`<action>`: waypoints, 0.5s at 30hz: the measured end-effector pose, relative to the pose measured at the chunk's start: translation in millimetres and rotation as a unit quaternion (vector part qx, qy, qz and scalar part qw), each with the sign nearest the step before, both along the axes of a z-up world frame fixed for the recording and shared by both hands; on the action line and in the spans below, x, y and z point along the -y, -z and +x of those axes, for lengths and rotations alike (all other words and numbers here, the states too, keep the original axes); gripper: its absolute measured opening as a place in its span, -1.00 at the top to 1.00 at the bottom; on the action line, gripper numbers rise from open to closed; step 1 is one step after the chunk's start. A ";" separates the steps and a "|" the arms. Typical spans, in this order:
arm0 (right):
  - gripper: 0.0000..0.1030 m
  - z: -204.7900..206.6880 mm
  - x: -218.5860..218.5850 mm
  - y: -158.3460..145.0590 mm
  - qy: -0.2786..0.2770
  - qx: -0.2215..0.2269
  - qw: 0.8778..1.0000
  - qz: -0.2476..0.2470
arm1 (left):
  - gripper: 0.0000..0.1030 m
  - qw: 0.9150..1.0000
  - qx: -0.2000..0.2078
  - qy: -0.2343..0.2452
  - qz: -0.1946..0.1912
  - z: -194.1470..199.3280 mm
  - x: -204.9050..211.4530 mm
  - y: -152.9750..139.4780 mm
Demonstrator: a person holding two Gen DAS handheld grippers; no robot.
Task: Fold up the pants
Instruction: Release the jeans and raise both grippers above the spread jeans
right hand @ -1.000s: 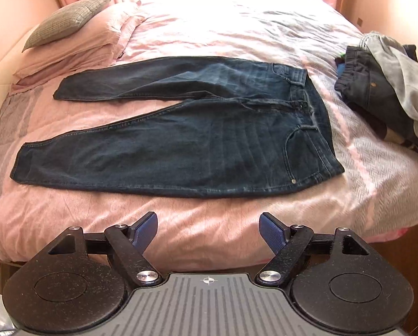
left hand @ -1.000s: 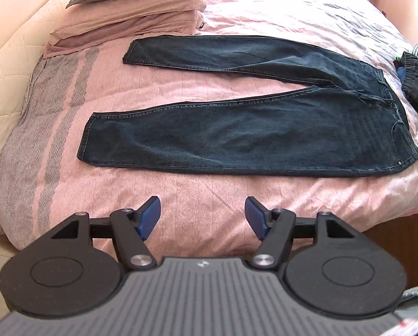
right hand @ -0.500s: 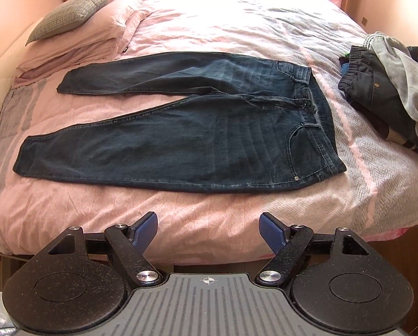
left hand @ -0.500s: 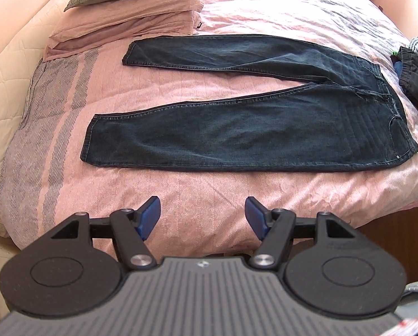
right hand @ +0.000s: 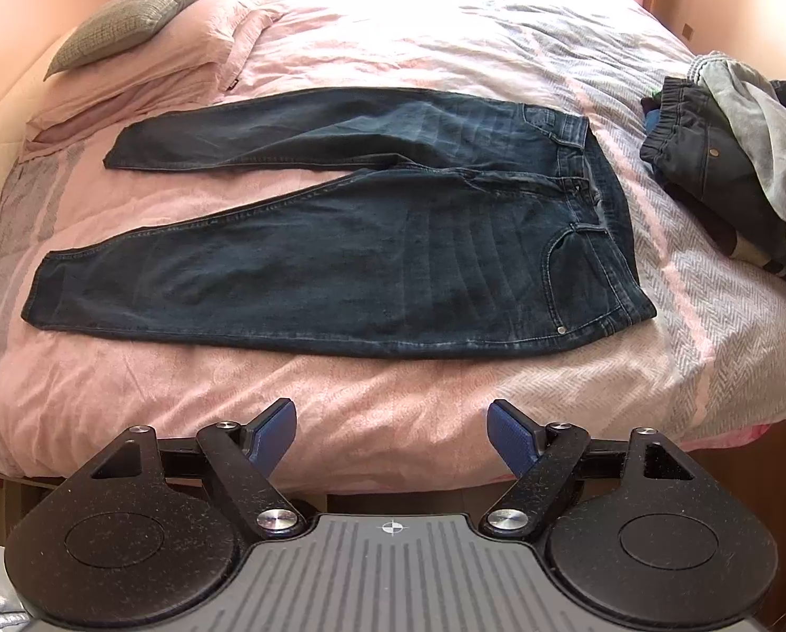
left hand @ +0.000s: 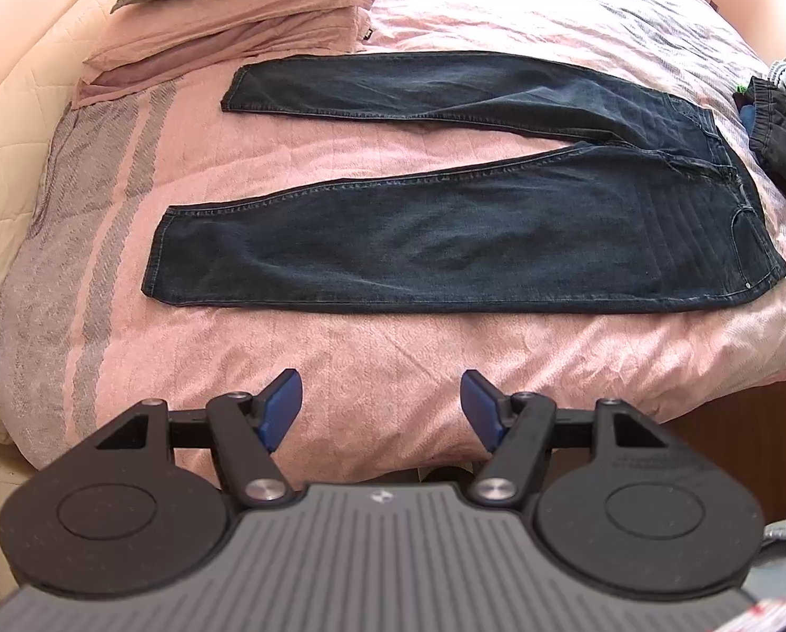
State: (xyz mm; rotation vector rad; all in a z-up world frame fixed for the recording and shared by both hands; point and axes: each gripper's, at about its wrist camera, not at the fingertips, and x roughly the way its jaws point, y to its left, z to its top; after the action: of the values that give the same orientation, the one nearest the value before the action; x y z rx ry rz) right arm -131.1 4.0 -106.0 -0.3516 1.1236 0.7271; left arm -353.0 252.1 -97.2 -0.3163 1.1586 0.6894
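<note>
Dark blue jeans (left hand: 445, 231) (right hand: 340, 263) lie flat on the pink bedspread, legs spread apart in a V toward the left and the waistband at the right. My left gripper (left hand: 381, 405) hovers open over the bed's near edge, below the lower leg, with nothing between its blue pads. My right gripper (right hand: 391, 434) is open too, over the near edge of the bed below the hip part of the jeans, and holds nothing. Neither gripper touches the jeans.
Pink pillows (left hand: 245, 10) with a grey cushion (right hand: 129, 21) are stacked at the head of the bed on the left. A heap of dark and grey clothes (right hand: 735, 158) (left hand: 777, 126) sits at the right edge. The bedspread (right hand: 393, 379) drops off at the near edge.
Both views have shifted slightly closer and higher over the bed; the jeans sit a little lower and larger in frame. The jeans themselves have not moved, and both grippers stay open.
</note>
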 end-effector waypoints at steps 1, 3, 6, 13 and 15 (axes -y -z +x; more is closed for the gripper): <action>-0.49 1.8 -1.2 0.9 0.002 -0.001 1.000 -0.002 | -0.22 1.000 -0.002 0.001 -0.001 1.7 -2.6 1.7; -0.49 5.5 -4.2 1.9 0.007 -0.003 1.000 -0.005 | -0.25 1.000 -0.003 0.006 -0.001 6.1 -8.7 4.4; -0.49 12.0 -10.3 5.4 0.015 -0.004 1.000 -0.011 | -0.30 1.000 -0.002 0.020 0.006 14.2 -21.8 7.5; -0.49 36.6 -30.5 15.1 0.054 -0.012 0.998 -0.015 | -0.39 0.998 0.010 0.055 0.006 43.2 -74.0 14.1; -0.49 45.6 -37.5 18.6 0.069 -0.017 0.997 -0.019 | -0.48 0.997 0.016 0.073 0.009 54.3 -88.5 15.9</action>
State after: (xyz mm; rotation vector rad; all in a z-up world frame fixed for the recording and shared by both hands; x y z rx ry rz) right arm -85.5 41.6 -124.6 -0.2902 1.1825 0.5922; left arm -298.7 340.6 -113.1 -0.2245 1.1327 0.5648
